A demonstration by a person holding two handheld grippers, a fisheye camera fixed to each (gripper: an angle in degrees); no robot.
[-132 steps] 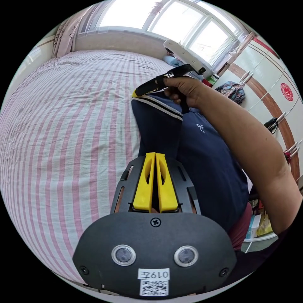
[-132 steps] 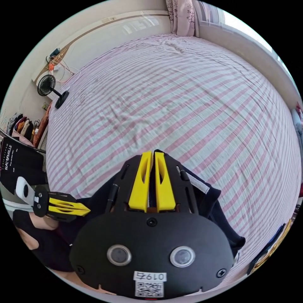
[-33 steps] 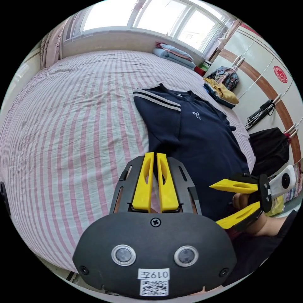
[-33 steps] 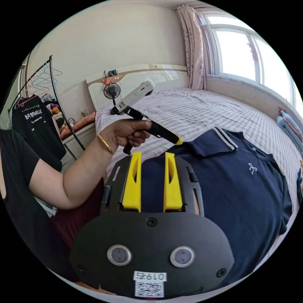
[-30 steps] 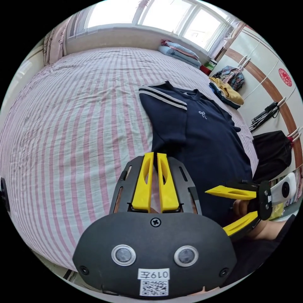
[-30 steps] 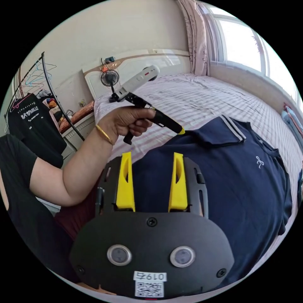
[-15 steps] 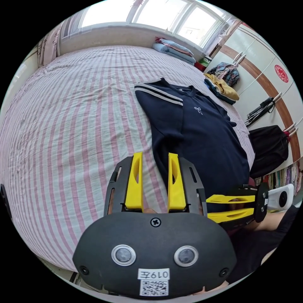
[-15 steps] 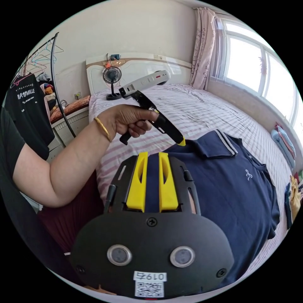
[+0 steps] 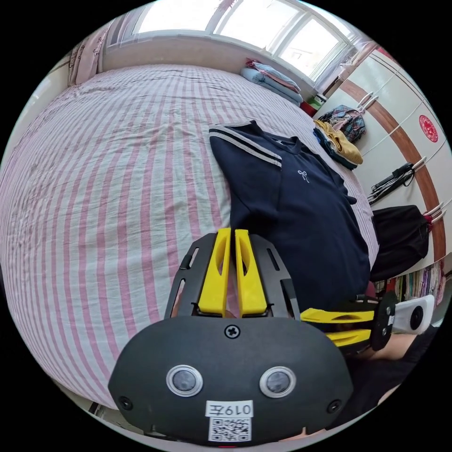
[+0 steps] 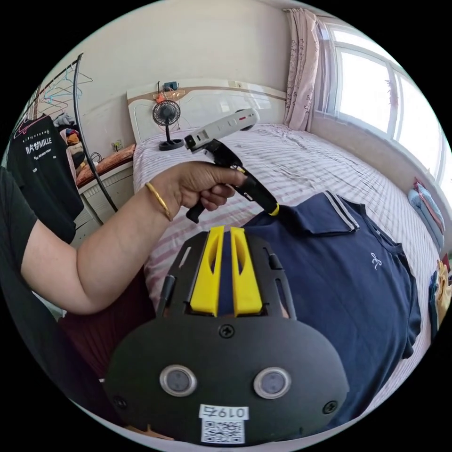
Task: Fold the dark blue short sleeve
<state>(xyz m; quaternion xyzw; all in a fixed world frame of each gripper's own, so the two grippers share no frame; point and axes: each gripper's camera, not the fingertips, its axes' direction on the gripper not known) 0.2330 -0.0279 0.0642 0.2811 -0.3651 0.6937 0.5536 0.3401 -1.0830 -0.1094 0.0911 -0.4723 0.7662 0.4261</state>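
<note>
I am pinching navy T-shirt [image 9: 301,207] hem: left claw [image 9: 229,235] clamping one corner, right claw [image 10: 223,233] clamping other, on striped bed [image 9: 108,179].

A pink-striped bed [image 9: 117,155] lies under bright windows [image 9: 226,19] (white wardrobe [image 9: 414,141] alongside).

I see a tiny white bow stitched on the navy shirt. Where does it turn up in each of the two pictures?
Left gripper view: the white bow sits right of centre, in the upper half, on the dark blue shirt.
Right gripper view: the bow is at the right, just below mid-height.
Shared landmark: the white-striped sleeve lying on the pink-striped bed.
</note>
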